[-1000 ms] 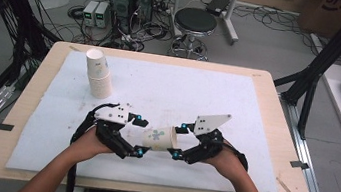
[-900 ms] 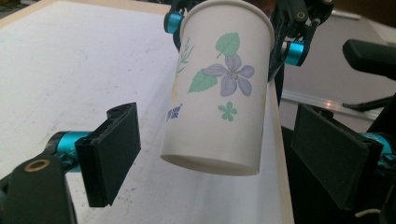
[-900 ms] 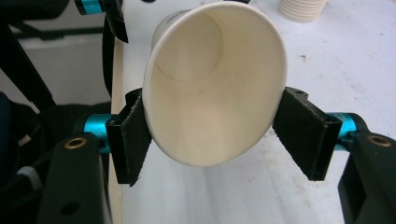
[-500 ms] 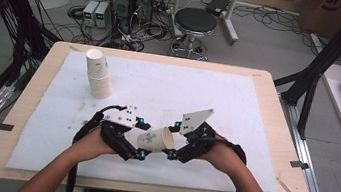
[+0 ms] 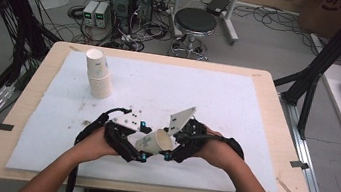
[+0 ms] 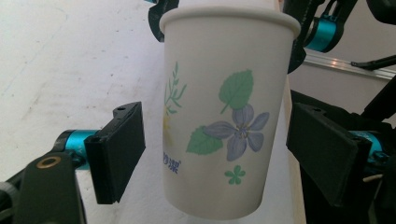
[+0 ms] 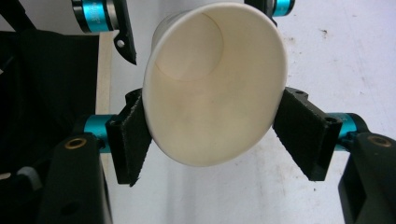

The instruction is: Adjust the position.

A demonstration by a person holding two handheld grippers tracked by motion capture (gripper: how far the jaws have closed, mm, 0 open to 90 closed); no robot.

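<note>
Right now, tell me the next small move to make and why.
Probably close the left gripper on the paper cup. Its jaws stand open with a gap on each side of the cup's wall, while the right gripper already pinches the cup near its rim, squeezing the mouth oval.

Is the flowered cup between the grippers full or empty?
Empty. The right gripper view looks straight into the cup: bare white walls and bottom, nothing inside.

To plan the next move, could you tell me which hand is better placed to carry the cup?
Right, probably: the right tongs already pinch the cup at its rim, squashing it oval, while the left tongs stand open with gaps on both sides.
</note>
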